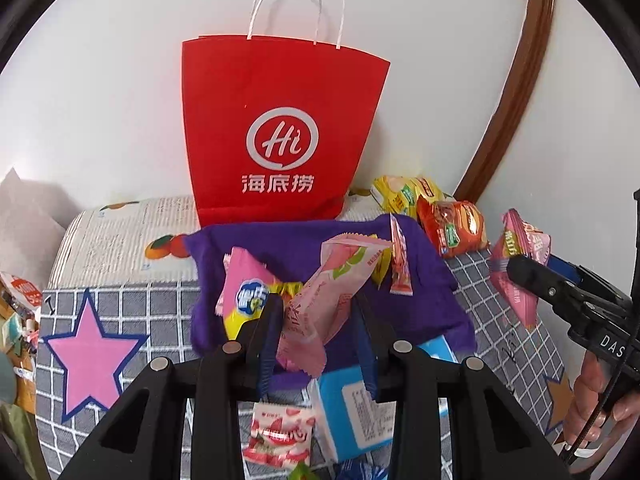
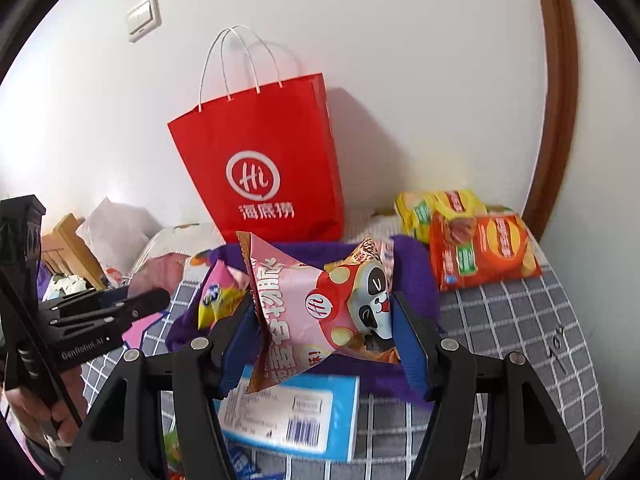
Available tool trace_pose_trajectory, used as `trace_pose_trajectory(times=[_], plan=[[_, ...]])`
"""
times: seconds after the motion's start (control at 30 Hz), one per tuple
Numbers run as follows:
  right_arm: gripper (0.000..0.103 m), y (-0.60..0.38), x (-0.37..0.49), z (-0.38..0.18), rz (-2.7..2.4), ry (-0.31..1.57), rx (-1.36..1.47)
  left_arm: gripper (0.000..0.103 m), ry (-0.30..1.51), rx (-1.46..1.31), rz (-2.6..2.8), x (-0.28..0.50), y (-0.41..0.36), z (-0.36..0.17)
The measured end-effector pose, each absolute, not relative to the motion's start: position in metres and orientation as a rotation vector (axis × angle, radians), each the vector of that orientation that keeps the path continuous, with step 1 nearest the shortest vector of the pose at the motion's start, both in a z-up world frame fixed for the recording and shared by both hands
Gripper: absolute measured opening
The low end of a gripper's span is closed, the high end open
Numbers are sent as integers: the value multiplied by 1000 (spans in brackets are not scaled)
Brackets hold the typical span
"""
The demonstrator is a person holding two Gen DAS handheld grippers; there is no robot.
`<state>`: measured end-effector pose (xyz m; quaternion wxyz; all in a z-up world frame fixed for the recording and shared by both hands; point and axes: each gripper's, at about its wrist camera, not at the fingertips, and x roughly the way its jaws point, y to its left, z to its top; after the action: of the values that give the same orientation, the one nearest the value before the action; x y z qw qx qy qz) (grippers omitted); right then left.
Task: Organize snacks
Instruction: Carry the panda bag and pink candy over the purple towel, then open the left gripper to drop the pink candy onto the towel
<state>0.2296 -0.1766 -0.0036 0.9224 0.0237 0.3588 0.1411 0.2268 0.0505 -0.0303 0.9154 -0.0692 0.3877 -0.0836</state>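
One red paper bag (image 1: 280,128) stands upright against the white wall at the back of the worktop (image 1: 120,304), and everything else is placed from it. Directly in front of the bag lies one purple cloth (image 1: 424,292) with several small snack packets on it. The left gripper (image 1: 316,320) hangs in front of the bag and above that cloth, its jaws clamped on one pale pink wrapped snack (image 1: 328,300). The right gripper (image 2: 324,328) is held to the right of it, likewise in front of the bag, its jaws clamped on one pink panda-print packet (image 2: 320,304). To the right of the bag, by the wall, lie two chip bags: one yellow chip bag (image 2: 436,208) and one orange chip bag (image 2: 484,252), overlapping. Nearer than the cloth lies one blue-and-white box (image 2: 296,412). One pink star (image 1: 94,348) marks the checked cover left of the cloth.
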Motion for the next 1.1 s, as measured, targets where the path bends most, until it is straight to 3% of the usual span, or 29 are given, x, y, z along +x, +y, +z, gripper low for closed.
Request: trace_pose_trajectory(times=[0.37,1.1], plan=[[64,-152,291,4,335,757,49,33,797,-147,-160,268,46,-36],[64,-161,339,-48,326,908,-51,33,859,-116,-48,293,60,-68]])
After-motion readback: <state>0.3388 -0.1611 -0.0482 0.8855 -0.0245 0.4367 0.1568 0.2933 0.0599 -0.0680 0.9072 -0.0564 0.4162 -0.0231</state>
